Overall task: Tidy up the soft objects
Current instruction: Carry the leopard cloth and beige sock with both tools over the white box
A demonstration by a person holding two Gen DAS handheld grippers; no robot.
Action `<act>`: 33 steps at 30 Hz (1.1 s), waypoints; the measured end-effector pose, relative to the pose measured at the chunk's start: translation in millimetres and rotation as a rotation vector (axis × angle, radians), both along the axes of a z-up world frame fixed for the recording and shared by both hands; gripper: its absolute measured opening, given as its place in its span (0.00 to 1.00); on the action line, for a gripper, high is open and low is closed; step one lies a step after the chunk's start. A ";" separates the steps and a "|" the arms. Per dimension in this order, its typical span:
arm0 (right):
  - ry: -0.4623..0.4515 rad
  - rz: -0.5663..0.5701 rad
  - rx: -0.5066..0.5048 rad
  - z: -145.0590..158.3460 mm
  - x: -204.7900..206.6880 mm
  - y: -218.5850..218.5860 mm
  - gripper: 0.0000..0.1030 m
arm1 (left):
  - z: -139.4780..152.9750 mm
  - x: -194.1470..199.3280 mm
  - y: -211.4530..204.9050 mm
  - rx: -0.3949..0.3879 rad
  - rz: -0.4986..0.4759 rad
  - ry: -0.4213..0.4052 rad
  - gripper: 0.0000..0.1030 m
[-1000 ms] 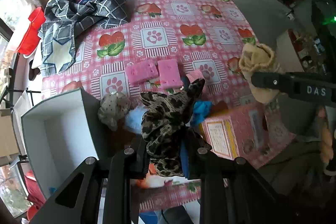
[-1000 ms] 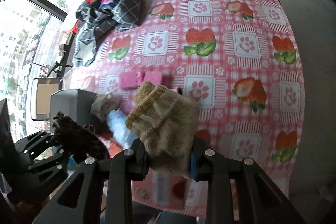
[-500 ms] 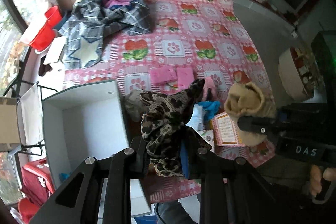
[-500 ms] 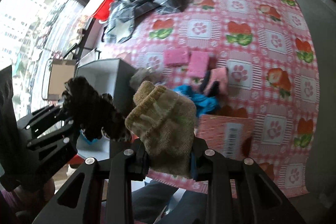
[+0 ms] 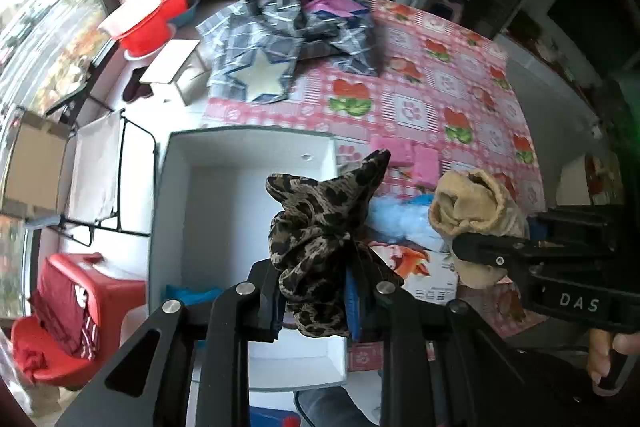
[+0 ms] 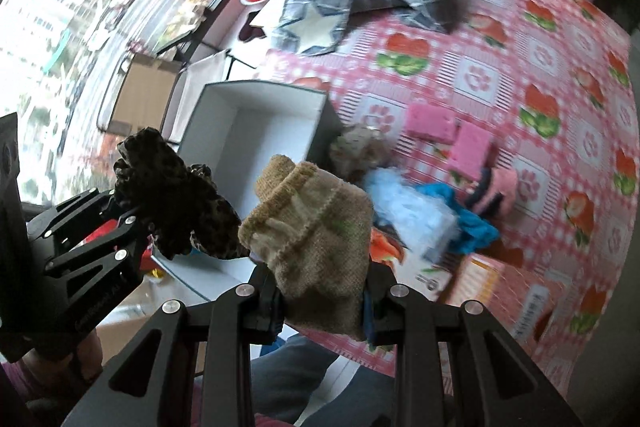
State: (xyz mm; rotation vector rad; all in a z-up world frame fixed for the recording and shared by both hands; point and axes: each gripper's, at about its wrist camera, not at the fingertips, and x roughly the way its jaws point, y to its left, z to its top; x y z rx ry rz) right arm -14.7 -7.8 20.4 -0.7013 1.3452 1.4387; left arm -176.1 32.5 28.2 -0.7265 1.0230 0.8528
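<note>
Pink strawberry-and-paw oilcloth covers the bench (image 5: 420, 107), and at its near edge sits the white open-topped box (image 5: 176, 187), smooth-walled, nearly bare inside. Left tool (image 5: 316, 295) clamps a crumpled leopard-print cloth (image 5: 320, 219), hanging right over that box. Right tool (image 6: 324, 303) pinches a coarse tan knitted sock (image 6: 316, 227), beside the box. Best play, I'd say: lower the leopard cloth deep between the walls before letting go, so the limp fabric doesn't drape the rim; the sock goes after.
</note>
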 end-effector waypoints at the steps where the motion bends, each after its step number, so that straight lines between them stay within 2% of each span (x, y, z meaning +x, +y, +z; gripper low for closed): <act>1: -0.002 0.017 0.001 0.5 -5.7 3.2 0.30 | 0.2 -4.7 0.7 0.000 0.011 0.001 0.25; 18: -0.024 0.210 -0.009 -2.1 -70.7 37.5 0.30 | -2.6 -66.4 8.2 -0.007 0.171 0.006 0.25; 33: -0.027 0.272 -0.014 -6.0 -87.4 47.2 0.30 | -4.1 -76.6 11.0 -0.010 0.202 0.009 0.25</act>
